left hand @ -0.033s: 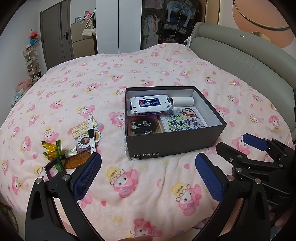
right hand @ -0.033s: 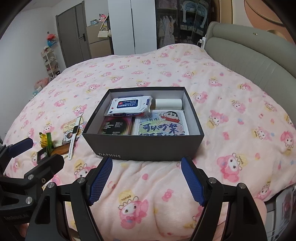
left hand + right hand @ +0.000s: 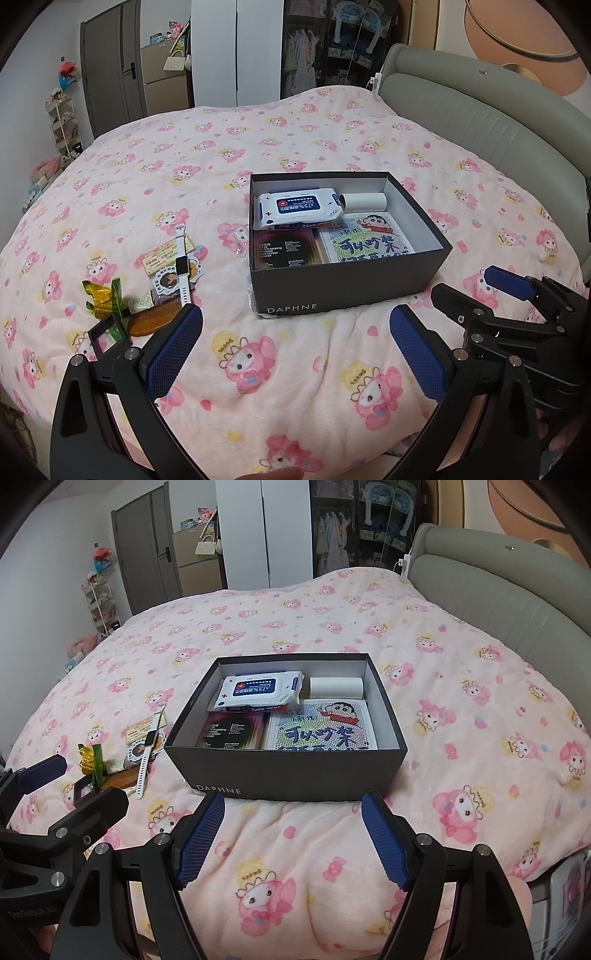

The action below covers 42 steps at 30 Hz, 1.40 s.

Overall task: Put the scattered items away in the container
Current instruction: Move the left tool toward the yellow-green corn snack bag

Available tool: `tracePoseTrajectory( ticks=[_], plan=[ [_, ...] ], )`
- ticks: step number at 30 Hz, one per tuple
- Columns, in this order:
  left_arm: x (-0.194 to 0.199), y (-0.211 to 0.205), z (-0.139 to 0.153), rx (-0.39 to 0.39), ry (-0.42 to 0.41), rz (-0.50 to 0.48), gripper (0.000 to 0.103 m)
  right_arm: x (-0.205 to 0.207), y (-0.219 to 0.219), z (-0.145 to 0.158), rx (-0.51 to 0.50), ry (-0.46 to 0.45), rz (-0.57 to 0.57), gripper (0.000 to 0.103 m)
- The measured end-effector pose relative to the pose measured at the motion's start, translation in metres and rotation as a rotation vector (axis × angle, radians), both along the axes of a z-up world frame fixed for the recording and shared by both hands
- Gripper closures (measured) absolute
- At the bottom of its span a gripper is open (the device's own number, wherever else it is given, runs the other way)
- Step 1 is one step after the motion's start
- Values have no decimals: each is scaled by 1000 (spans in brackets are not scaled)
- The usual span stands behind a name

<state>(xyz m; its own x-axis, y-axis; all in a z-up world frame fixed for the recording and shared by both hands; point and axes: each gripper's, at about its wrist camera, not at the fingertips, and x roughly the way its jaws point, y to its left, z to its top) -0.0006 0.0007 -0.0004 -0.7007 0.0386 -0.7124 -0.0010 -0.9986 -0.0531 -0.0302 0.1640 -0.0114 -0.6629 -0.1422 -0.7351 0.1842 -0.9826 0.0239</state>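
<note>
The dark box (image 3: 284,771) on the bed (image 3: 461,686) reads "DAPHNE"; the wipes pack (image 3: 258,690) inside shows "75%". Both the left hand-held gripper (image 3: 295,354) and the right hand-held gripper (image 3: 291,840) hover spread and empty before it.

Two wrist views, side by side – low, facing box (image 3: 347,284).

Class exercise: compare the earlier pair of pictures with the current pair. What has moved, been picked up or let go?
Nothing has visibly changed. The left gripper and right gripper are open and empty above the bedspread, the box holds the same contents, and the watch and comb lie beside it.
</note>
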Motion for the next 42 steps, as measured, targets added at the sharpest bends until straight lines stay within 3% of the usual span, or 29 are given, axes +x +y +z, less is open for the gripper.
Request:
tracePoseTrajectory(
  ticks=[5,11,15,21,23,33,35,37,42],
  plan=[
    [-4,5,-6,-16,-7,-2,1,-1,0,-4,-6,-16,-1,28],
    [-12,-1,-16,17,-28,6,1,-6,0,-12,11,-25,10,28],
    [-20,-12,-18,-6,-18,32,4,-16,-17,-10,86,-2,21,28],
    [-28,-80,-13,5,7,144,4,-42,-74,-2,82,43,149,28],
    [-26,-110,-20,39,-11,204,11,-53,-100,-6,58,21,237,28],
    [-5,-259,-106,216,-155,587,30,-72,-239,-58,30,-111,508,28],
    [-9,-276,-124,244,-186,626,41,-75,-267,-76,31,-158,546,30],
    [-16,-290,-139,254,-210,663,46,-77,-291,-89,43,-186,580,35],
    [-37,-321,-162,315,-218,714,46,-82,-329,-104,52,-203,607,39]
  ],
)
